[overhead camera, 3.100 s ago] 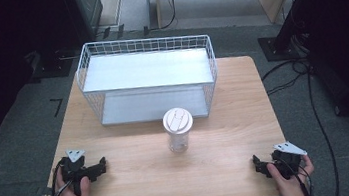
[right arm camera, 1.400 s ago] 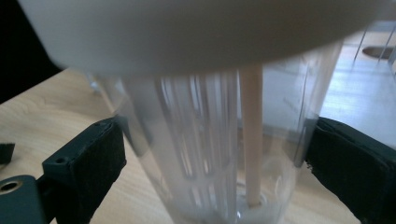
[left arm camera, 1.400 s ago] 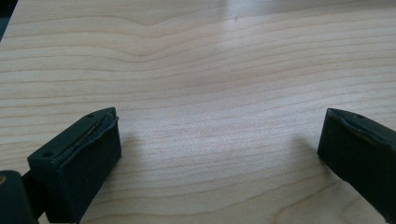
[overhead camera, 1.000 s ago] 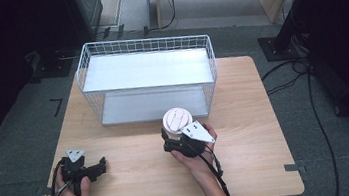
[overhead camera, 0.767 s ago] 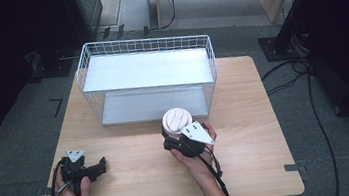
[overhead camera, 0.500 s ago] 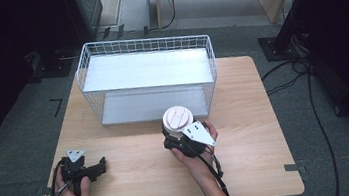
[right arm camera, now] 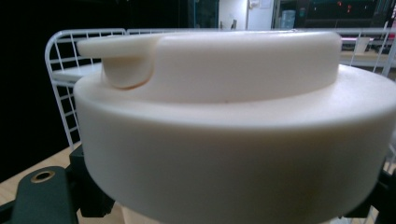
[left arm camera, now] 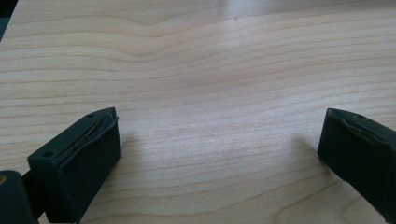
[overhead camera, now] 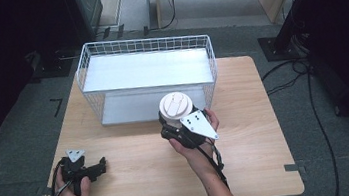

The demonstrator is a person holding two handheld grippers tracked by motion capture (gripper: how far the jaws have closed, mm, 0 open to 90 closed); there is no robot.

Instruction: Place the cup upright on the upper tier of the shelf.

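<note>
While the left gripper (overhead camera: 101, 165) is rested near the front left corner of the wooden table (overhead camera: 250, 154) with its jaws spread apart over bare wood, the right gripper (overhead camera: 171, 128) is closed around a cream-lidded cup (overhead camera: 175, 106), positioned just before the white wire basket (overhead camera: 143, 46).

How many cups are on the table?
1. The cup with a white lid stands near the table's middle, just in front of the wire basket, with the right hand-held gripper around it. Nothing suggests another is hidden.
</note>
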